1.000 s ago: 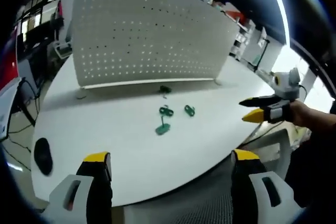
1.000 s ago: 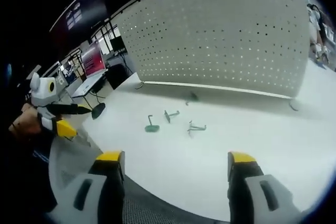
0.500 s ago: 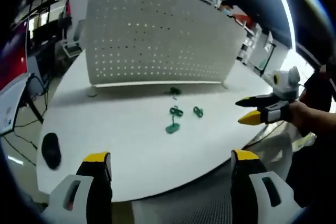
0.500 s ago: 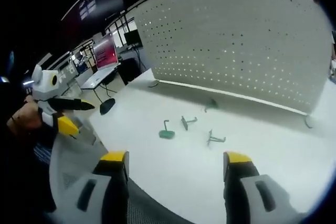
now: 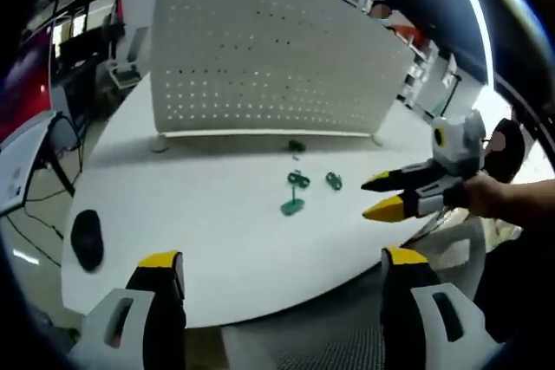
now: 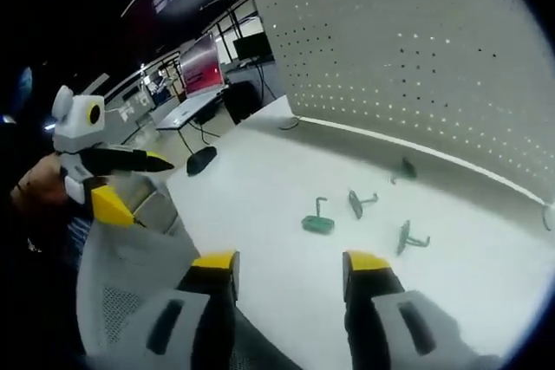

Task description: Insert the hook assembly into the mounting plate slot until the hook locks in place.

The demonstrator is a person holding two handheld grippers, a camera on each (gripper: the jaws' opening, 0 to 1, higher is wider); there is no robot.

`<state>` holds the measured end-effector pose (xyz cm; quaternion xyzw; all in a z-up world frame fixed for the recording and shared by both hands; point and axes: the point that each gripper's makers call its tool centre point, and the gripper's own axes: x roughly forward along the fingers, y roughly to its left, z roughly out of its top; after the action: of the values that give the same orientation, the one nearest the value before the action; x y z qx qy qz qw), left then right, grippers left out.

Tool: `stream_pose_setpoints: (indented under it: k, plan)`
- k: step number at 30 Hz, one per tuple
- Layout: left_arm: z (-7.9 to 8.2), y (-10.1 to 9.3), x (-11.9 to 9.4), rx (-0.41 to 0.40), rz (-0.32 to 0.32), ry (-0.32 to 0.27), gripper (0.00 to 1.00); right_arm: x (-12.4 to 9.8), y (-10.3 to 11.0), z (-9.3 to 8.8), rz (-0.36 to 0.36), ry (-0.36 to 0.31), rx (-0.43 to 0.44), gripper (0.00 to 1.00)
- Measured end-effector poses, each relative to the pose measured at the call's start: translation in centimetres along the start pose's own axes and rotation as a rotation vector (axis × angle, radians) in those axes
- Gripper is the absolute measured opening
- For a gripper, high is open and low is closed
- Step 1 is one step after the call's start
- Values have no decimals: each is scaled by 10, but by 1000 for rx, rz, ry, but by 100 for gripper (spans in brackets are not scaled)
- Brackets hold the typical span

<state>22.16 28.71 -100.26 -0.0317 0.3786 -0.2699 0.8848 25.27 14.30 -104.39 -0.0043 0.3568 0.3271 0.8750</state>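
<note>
Both tools, left tool (image 5: 276, 270) and right tool (image 6: 289, 268), are held open and empty; the centre-frame green hook (image 6: 317, 222) should be approached squarely on the bench (image 6: 260, 188).

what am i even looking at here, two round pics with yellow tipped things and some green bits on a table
A person holds a hand tool with a two-jaw claw in each hand; a fisheye camera rides on each.

The left gripper view looks along the left claw, jaws apart, holding nothing; the right claw enters from the right.

The right gripper view looks along the right claw, also empty.

On the white table lie four small green hooks, in front of an upright white pegboard. A dark computer mouse lies nearby.
</note>
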Motion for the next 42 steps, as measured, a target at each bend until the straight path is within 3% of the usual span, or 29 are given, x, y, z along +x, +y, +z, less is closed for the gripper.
stream_pose_setpoints:
  k: [1, 3, 11, 19, 24, 27, 29, 42]
  plan:
    - [-1, 1, 0, -2, 3, 3, 96, 4, -2, 0, -11, 13, -61, 42]
    - [-5, 3, -1, -6, 13, 15, 96, 11, 0, 0, -6, 27, -97, 40]
    - [-12, 11, -4, -37, 31, 24, 95, 45, -1, 11, 26, 18, -8, 37]
    - [-17, 16, -6, -57, 48, 38, 95, 76, -10, 10, 8, 60, 2, 33]
    - [-18, 17, -4, -63, 48, 50, 95, 90, -13, 5, -4, 95, -39, 31]
    - [-17, 18, -3, -68, 49, 46, 94, 95, -14, 1, 1, 108, 13, 30]
    - [-17, 19, -3, -78, 50, 44, 94, 99, -17, 3, -6, 100, 46, 31]
    - [-21, 25, -2, -98, 65, 59, 92, 120, -23, 20, -19, 104, 50, 25]
